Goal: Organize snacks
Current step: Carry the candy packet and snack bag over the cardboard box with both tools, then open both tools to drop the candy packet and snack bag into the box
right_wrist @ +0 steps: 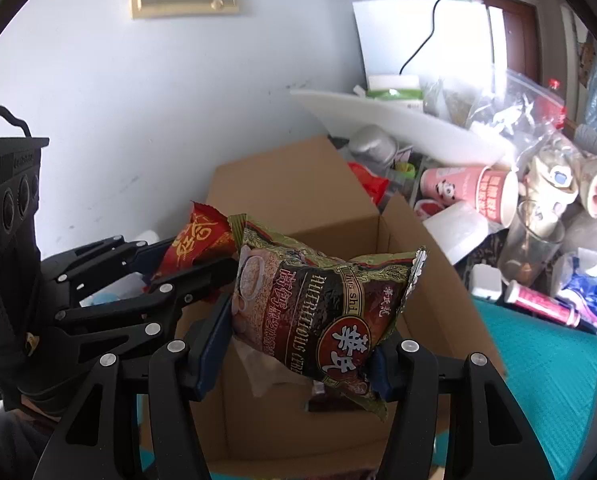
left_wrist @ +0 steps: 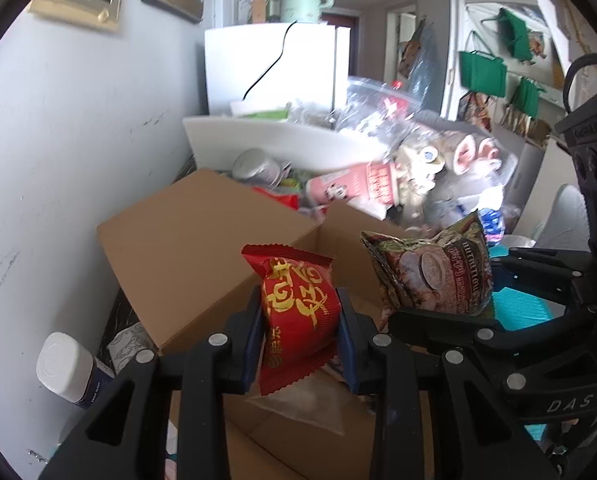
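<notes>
Left gripper clamped on red snack packet; right gripper clamped on cereal sachet. Both held above open cardboard box; depositing not yet done.

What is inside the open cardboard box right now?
Inside the cardboard box, a clear plastic wrapper and a small dark item show on the floor. The cereal packet covers the rest.
</notes>
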A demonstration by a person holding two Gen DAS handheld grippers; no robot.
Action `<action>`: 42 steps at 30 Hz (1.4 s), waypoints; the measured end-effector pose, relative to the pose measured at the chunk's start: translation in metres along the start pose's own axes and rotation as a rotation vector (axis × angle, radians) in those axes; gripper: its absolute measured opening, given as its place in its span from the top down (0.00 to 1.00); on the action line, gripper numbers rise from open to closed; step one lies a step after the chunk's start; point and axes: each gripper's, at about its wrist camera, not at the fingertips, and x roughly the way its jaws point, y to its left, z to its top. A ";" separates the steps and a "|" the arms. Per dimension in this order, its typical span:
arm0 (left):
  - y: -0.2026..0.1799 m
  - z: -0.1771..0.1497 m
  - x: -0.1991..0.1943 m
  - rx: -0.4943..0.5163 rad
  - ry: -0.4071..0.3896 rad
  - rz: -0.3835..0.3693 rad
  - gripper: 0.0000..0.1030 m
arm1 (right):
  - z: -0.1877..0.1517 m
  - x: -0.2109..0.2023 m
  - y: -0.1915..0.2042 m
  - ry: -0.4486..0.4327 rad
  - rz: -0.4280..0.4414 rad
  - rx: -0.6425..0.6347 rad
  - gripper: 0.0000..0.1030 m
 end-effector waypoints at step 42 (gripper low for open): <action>-0.004 -0.024 0.003 0.009 0.156 0.140 0.49 | -0.027 0.021 0.001 0.111 -0.133 0.057 0.28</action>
